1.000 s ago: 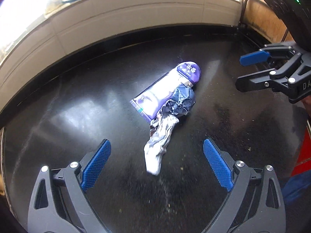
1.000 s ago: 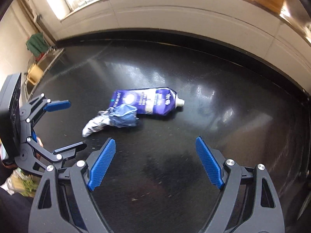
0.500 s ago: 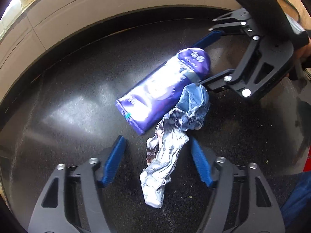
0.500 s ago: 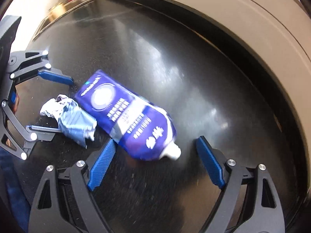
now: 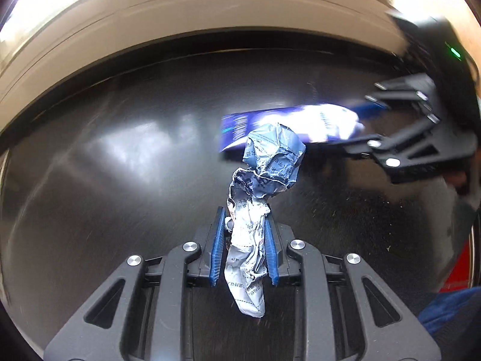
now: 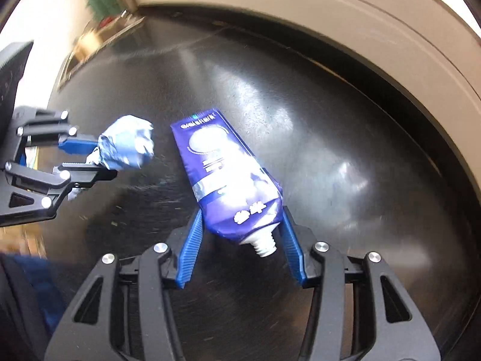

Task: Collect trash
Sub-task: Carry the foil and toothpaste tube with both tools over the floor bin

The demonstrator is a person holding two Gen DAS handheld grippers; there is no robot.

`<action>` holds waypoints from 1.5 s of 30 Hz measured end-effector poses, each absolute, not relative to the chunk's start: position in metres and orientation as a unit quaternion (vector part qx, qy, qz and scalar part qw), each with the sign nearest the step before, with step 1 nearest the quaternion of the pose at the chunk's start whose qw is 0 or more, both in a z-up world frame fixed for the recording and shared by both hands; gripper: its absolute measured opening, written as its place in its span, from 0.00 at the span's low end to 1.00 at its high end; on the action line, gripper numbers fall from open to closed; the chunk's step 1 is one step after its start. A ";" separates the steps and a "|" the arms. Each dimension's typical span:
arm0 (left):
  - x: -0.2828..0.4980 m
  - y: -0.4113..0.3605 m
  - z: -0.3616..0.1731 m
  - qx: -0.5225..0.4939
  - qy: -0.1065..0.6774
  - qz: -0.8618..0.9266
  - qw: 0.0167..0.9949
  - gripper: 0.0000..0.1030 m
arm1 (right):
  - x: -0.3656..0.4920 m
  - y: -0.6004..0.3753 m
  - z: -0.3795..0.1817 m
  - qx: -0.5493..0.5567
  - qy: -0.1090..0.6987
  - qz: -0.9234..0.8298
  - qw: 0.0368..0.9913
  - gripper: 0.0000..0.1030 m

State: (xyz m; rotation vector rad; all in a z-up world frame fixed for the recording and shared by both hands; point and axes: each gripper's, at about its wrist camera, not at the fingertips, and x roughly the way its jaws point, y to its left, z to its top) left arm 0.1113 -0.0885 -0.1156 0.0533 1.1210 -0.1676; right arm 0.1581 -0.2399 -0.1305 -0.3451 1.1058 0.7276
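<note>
Left wrist: our left tool (image 5: 244, 246) is closing on the wrapper (image 5: 261, 186), pads already pressing its lower twisted end. The crumpled head sticks out ahead of the fingers, over the black worktop (image 5: 105, 165). We should finish the squeeze before lifting; that thin paper neck could slip.

Right wrist: our right tool (image 6: 240, 245) is closing around the tube (image 6: 225, 171), both pads touching its shoulder just above the open nozzle. The tube looks tilted, possibly off the worktop; can't tell. The grip is near one end, so we lift slowly and keep the two tools apart.
</note>
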 end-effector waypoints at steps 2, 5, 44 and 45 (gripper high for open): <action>0.098 -0.078 -0.108 0.014 0.526 -0.051 0.849 0.23 | 0.146 -0.243 -0.119 -0.135 0.509 0.311 0.791 0.48; 0.082 -0.069 -0.099 -0.001 0.524 -0.023 0.851 0.23 | 0.122 -0.243 -0.105 -0.099 0.507 0.286 0.807 0.48; -0.265 0.196 -0.087 -0.209 0.467 0.321 0.797 0.23 | -0.093 0.114 -0.086 -0.210 0.489 0.507 0.678 0.48; -0.276 0.202 -0.093 -0.217 0.470 0.328 0.790 0.23 | -0.102 0.125 -0.089 -0.219 0.490 0.512 0.670 0.48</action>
